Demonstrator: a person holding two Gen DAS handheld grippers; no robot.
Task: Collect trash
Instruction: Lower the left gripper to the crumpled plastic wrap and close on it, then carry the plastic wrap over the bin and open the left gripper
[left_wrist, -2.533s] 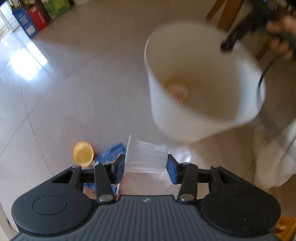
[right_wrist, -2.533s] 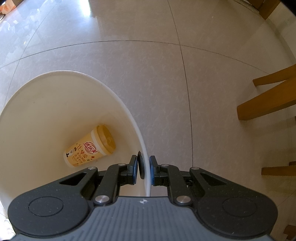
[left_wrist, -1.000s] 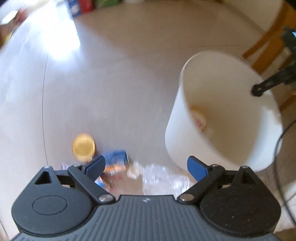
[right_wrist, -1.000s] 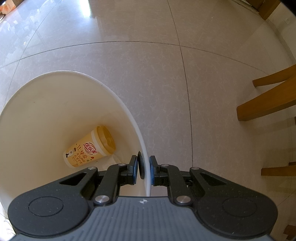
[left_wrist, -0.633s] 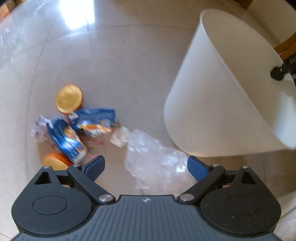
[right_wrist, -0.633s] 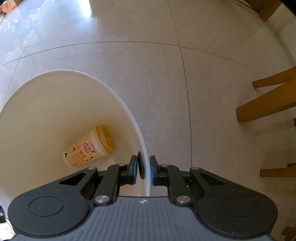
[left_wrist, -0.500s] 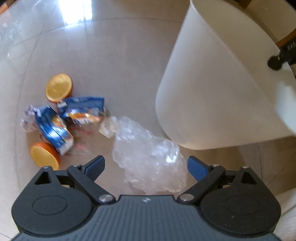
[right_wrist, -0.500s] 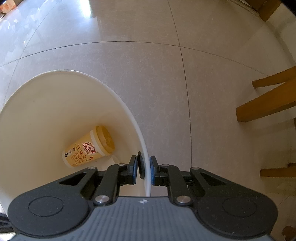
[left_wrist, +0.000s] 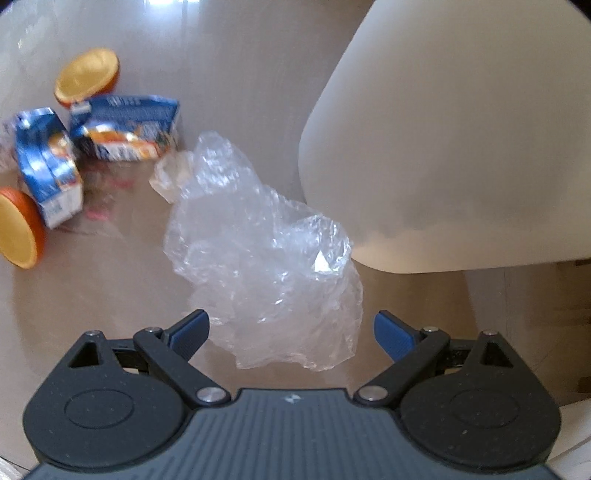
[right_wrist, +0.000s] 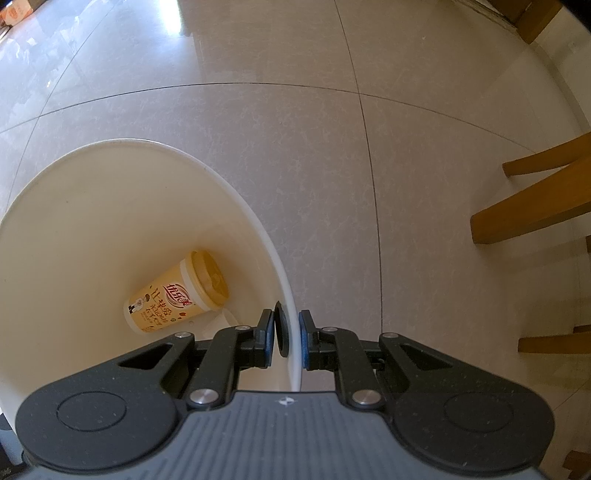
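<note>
With the right gripper (right_wrist: 287, 339) clamped on the white bin (right_wrist: 92, 236) rim, the wide-open, empty left gripper (left_wrist: 291, 328) straddled the crumpled plastic bag (left_wrist: 266, 258) at frame centre, probably best pinched low.

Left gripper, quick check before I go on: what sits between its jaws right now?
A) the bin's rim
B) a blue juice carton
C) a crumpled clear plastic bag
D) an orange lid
C: in the left wrist view the open left gripper frames the crumpled clear plastic bag on the floor; the blue cartons lie farther off to the left.
</note>
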